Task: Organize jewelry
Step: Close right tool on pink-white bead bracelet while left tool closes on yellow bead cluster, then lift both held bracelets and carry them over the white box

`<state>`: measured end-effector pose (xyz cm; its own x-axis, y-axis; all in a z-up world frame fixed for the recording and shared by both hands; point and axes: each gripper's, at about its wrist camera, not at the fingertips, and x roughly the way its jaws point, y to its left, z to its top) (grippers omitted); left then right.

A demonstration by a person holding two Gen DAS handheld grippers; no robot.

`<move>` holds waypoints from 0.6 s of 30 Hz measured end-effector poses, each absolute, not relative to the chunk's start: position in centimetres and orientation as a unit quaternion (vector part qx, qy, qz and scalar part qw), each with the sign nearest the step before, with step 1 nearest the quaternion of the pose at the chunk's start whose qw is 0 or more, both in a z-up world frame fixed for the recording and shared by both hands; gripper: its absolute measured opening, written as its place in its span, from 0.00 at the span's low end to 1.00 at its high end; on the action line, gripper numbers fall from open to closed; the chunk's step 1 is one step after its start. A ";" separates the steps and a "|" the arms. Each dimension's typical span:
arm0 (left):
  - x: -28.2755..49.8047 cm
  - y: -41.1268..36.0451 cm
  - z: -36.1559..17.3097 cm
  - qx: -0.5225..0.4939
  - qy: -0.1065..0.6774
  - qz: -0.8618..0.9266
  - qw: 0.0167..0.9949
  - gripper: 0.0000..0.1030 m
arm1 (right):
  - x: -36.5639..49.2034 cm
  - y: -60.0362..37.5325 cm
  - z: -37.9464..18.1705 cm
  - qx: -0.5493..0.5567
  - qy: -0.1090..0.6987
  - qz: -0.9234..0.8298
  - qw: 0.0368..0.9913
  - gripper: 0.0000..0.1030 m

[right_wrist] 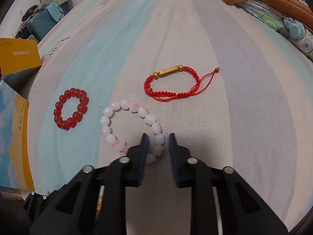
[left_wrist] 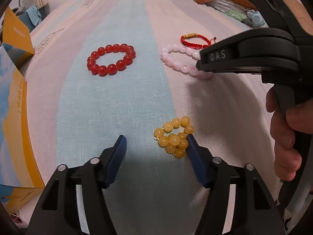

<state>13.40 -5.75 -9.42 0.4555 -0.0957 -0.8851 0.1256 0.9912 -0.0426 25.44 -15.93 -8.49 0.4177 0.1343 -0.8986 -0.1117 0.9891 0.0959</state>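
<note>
right tool sits low over the bed sheet with its blue pads partly apart, straddling the near-right arc of the pink-and-white bead bracelet; two beads lie in the gap, neither visibly pinched, so it grasps nothing yet. the strand there runs roughly along the pads, the rest of the loop curving away to the left. left tool is spread wide, its right pad touching the bunched yellow bead bracelet. farther out lie the red bead bracelet and the red cord bracelet.
</note>
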 end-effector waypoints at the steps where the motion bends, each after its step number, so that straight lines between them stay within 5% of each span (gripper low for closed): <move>1: 13.4 -5.6 -9.4 0.014 0.518 -0.065 0.853 0.53 | 25.4 -15.9 -8.5 0.009 0.534 0.071 0.843 0.12; 6: 13.2 -5.4 -9.2 0.014 0.522 -0.070 0.850 0.44 | 25.0 -15.7 -8.4 0.001 0.528 0.069 0.846 0.10; 10: 13.3 -5.5 -8.8 0.015 0.526 -0.070 0.848 0.18 | 24.7 -15.8 -8.1 0.004 0.523 0.071 0.849 0.10; 18: 13.6 -5.0 -8.3 0.018 0.524 -0.066 0.849 0.17 | 23.5 -15.5 -6.3 0.001 0.500 0.085 0.862 0.10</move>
<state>13.60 -5.05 -8.32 0.4426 -0.0929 -0.8919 0.1305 0.9907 -0.0385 23.47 -15.50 -6.32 0.4857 0.1472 -0.8617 -0.1460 0.9855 0.0861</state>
